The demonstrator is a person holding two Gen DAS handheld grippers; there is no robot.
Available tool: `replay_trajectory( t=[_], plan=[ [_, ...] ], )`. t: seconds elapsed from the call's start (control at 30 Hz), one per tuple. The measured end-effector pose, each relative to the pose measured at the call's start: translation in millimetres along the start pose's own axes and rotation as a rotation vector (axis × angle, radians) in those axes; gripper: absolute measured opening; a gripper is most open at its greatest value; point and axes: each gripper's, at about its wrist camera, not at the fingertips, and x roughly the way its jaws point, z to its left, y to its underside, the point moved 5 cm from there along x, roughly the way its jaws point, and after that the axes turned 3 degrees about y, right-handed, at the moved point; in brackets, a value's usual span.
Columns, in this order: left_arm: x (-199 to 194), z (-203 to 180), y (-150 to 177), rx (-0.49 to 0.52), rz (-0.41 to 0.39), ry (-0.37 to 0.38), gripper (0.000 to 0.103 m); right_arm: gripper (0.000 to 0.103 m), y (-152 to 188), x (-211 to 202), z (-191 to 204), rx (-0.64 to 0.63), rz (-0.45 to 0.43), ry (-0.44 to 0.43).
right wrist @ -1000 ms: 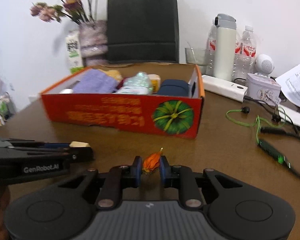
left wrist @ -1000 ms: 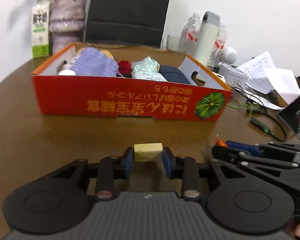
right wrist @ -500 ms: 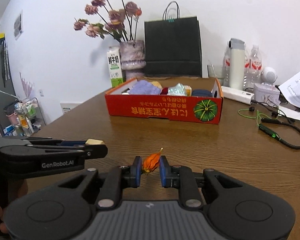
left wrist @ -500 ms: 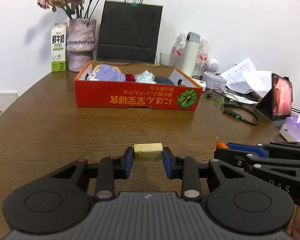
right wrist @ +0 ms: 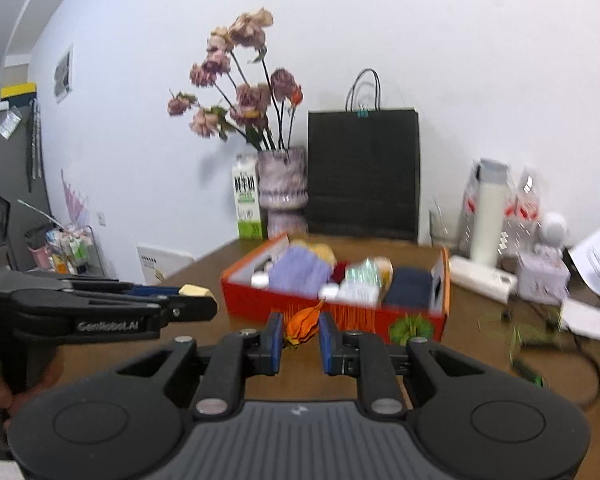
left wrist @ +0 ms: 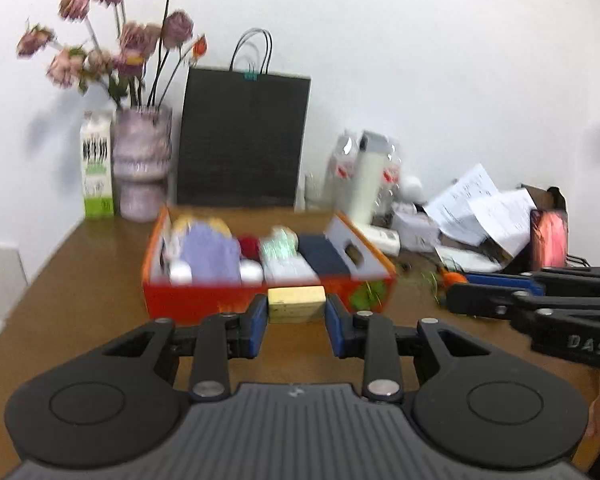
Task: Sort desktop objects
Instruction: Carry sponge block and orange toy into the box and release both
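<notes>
The left gripper [left wrist: 297,316] is clamped on a yellow block [left wrist: 296,303], jaws partly open to its width. The right gripper [right wrist: 300,334] is nearly closed on an orange flower [right wrist: 302,322]. Both items are held above the tabletop [left wrist: 80,280], in front of the red box [right wrist: 332,312] near its far edge.

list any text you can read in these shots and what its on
"GenRobot.AI": side of the left gripper, seen from the right wrist.
"DAS": side of the right gripper, partly cut off.
Milk carton: dark characters, too blurred to read.
Red box: front print blurred, unreadable.
Papers: print too small.
Bottles: red labels unreadable.
</notes>
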Motion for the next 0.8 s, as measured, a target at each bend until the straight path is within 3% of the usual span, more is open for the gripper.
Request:
replay_trajectory(
  t=[0.1,0.27,0.5,0.8],
  plan=[
    [30.0,14.3,-38.4,-0.003,0.02,0.004,0.031,0.018,-34.6,28.0,-19.1,-0.011,0.001,0.017],
    [115.3,39.9,-67.5,-0.023,0.165,-0.043,0.031,0.018,-58.2,117.3,-64.4,0.021,0.183,0.031],
    [211.1,60.1,-38.8,-0.021,0.359,-0.107,0.031,0.018,-31.1,229.5,-115.0,0.178,0.445,0.051],
    [248.0,69.4,-7.6,-0.006,0.428,-0.095,0.032,0.019,15.4,285.5,-116.9,0.188,0.578,0.005]
  ],
)
